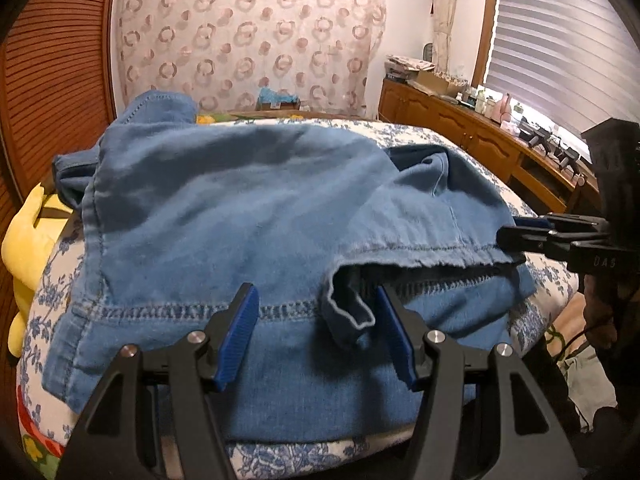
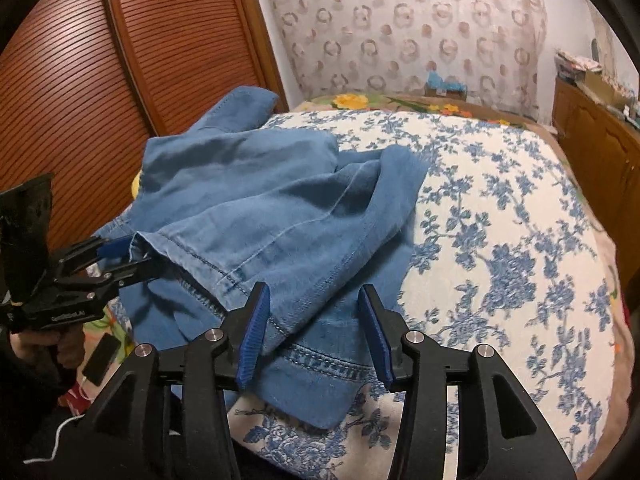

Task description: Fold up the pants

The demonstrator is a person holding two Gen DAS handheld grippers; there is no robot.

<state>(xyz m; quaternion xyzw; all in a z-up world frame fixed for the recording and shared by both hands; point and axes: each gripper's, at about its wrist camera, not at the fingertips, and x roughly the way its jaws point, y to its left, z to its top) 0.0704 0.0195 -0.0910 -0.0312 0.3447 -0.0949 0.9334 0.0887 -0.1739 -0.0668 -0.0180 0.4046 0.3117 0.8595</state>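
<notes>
Light blue denim pants [image 1: 248, 216] lie folded in a heap on the bed, with a stitched hem toward me. In the left wrist view my left gripper [image 1: 316, 336] hovers over the near hem, jaws apart. A small loop of cloth [image 1: 348, 316] lies between its blue pads [image 1: 240, 336] and neither pad presses on it. In the right wrist view my right gripper [image 2: 316, 332] stands open over the pants [image 2: 256, 208] at their near hem corner, with denim lying under and between its pads. Each gripper shows in the other view: the right gripper [image 1: 510, 236] at the hem's right end, the left gripper [image 2: 128, 258] at the hem's left end.
The bed carries a white quilt with blue flowers [image 2: 500, 220]. A yellow plush toy [image 1: 28, 240] lies at the bed's left edge beside a slatted wooden wardrobe [image 2: 80, 80]. A cluttered wooden dresser [image 1: 460, 120] runs along the right. A hand [image 2: 40, 344] grips the left gripper's handle.
</notes>
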